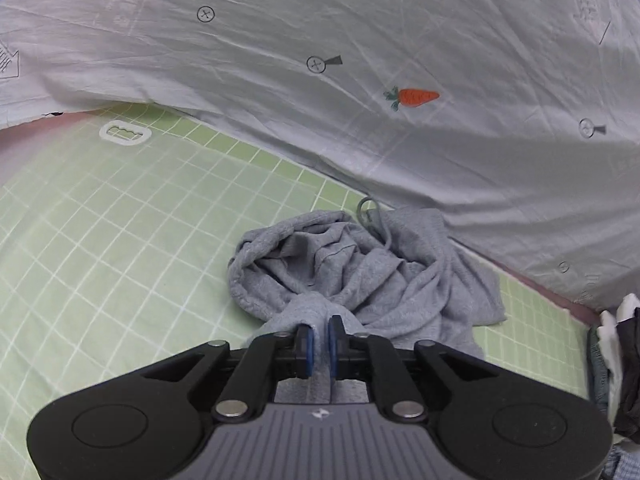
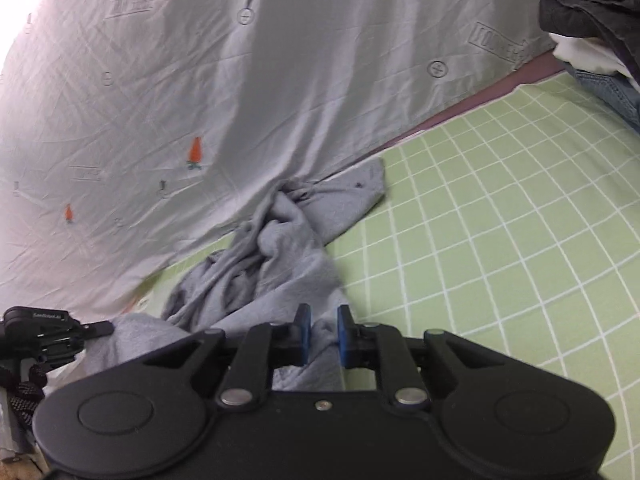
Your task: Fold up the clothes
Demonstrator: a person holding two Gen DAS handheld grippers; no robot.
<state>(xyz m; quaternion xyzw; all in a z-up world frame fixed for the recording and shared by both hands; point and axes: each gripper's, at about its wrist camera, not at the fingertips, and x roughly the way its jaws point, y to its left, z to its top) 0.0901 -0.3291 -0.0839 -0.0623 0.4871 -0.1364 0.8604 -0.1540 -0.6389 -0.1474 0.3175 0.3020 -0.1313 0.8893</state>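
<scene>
A crumpled grey garment (image 1: 360,272) with a drawstring lies on the green checked sheet (image 1: 100,240), against the edge of a white quilt. My left gripper (image 1: 320,330) is shut on a fold of the grey cloth, which rises between its blue pads. In the right wrist view the same grey garment (image 2: 276,256) stretches from the quilt toward me. My right gripper (image 2: 322,330) is shut on another bunch of that cloth, pinched between its blue pads. The left gripper's black body (image 2: 44,332) shows at the left edge there.
A white quilt (image 1: 360,60) printed with carrots and small symbols bulges along the far side. A pile of dark, white and denim clothes (image 2: 592,28) sits at the right. A white plastic clip (image 1: 125,133) lies on the green checked sheet (image 2: 520,220).
</scene>
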